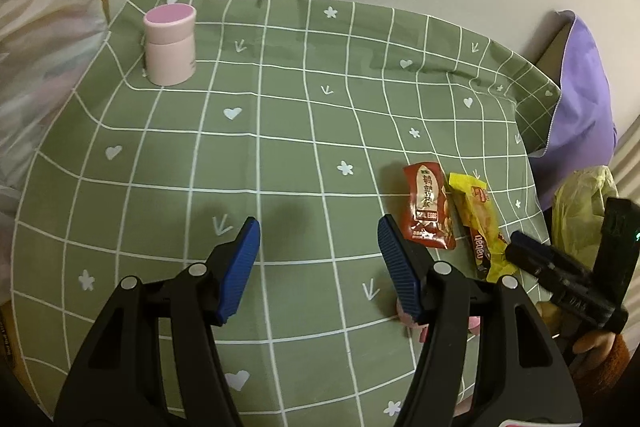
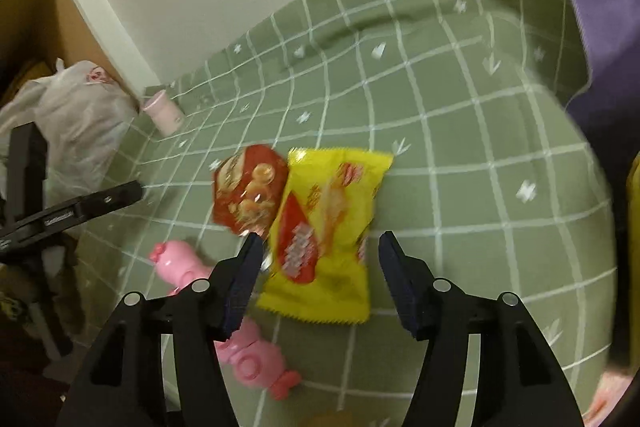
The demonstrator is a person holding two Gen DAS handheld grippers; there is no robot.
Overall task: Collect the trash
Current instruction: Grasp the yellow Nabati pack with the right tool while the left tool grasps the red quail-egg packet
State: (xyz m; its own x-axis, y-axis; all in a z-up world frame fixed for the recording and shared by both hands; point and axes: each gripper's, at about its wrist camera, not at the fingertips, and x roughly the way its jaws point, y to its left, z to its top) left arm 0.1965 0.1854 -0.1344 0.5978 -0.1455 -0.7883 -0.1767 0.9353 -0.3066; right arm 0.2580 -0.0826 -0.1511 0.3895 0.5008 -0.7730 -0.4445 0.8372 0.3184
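A red snack packet (image 1: 428, 211) and a yellow snack wrapper (image 1: 480, 227) lie side by side on the green checked cloth (image 1: 280, 147). My left gripper (image 1: 318, 239) is open and empty, hovering over bare cloth left of the red packet. My right gripper (image 2: 320, 247) is open, its jaws on either side of the near half of the yellow wrapper (image 2: 324, 231); I cannot tell if it touches it. The red packet (image 2: 250, 191) lies just left of the wrapper. The right gripper also shows in the left wrist view (image 1: 532, 255) at the wrapper's end.
A pink lidded jar (image 1: 170, 45) stands at the far left corner. A pink pig toy (image 2: 224, 319) lies under my right gripper's left finger. A yellow-green bag (image 1: 584, 211) hangs past the right edge. A white plastic bag (image 2: 76, 119) and purple cloth (image 1: 580, 95) flank the table.
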